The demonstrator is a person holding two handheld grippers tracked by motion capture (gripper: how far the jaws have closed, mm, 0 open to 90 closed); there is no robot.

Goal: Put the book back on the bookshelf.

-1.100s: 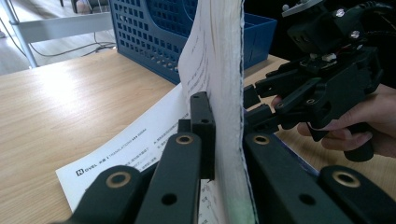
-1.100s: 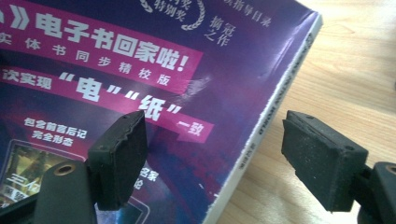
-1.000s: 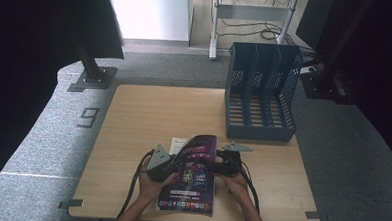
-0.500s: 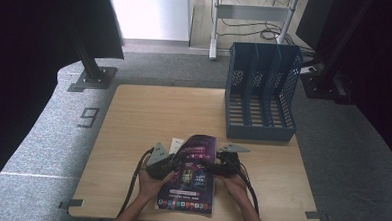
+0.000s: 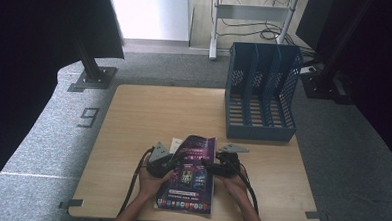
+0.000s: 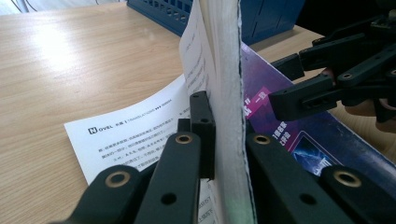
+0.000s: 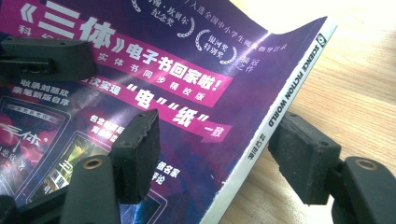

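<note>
Magazine (image 5: 188, 178), one, purple-covered, lies between both grippers. Left gripper (image 6: 224, 154) pinches its page block tight, pads mostly hidden. Right gripper (image 7: 219, 154) straddles the spine, jaws wide, gripping nothing. Three-slot rack (image 5: 261, 93) beyond.

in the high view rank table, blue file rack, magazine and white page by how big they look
1. table
2. blue file rack
3. magazine
4. white page, a small corner showing beside the magazine
</note>
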